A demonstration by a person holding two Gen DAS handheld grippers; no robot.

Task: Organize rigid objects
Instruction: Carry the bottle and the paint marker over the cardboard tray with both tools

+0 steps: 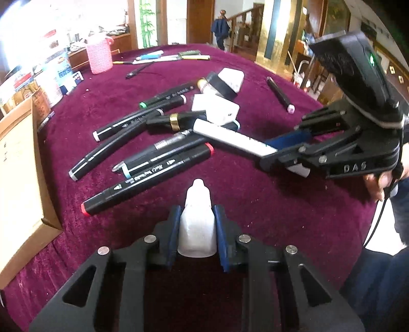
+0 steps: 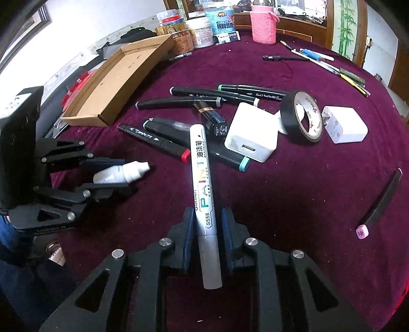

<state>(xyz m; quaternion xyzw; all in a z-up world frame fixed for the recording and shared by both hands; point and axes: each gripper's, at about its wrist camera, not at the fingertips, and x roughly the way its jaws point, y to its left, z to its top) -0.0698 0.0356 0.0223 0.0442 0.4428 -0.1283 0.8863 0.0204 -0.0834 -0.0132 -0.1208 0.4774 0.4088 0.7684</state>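
My left gripper (image 1: 196, 219) is shut on a small white dropper bottle (image 1: 196, 224), nozzle forward, just above the maroon cloth; it also shows in the right wrist view (image 2: 120, 173). My right gripper (image 2: 207, 224) is shut on a white paint marker (image 2: 203, 184), held above the cloth with its tip over the pile; the marker also shows in the left wrist view (image 1: 230, 139). Several black markers (image 1: 148, 178), two white chargers (image 2: 251, 139) and a roll of black tape (image 2: 303, 115) lie heaped in the middle of the table.
An open cardboard box (image 2: 115, 84) sits at the table's left edge. A pink knitted cup (image 2: 263, 24) and tins stand at the back. Loose pens (image 2: 329, 63) lie at the far right. A pink-capped marker (image 2: 378, 204) lies alone to the right.
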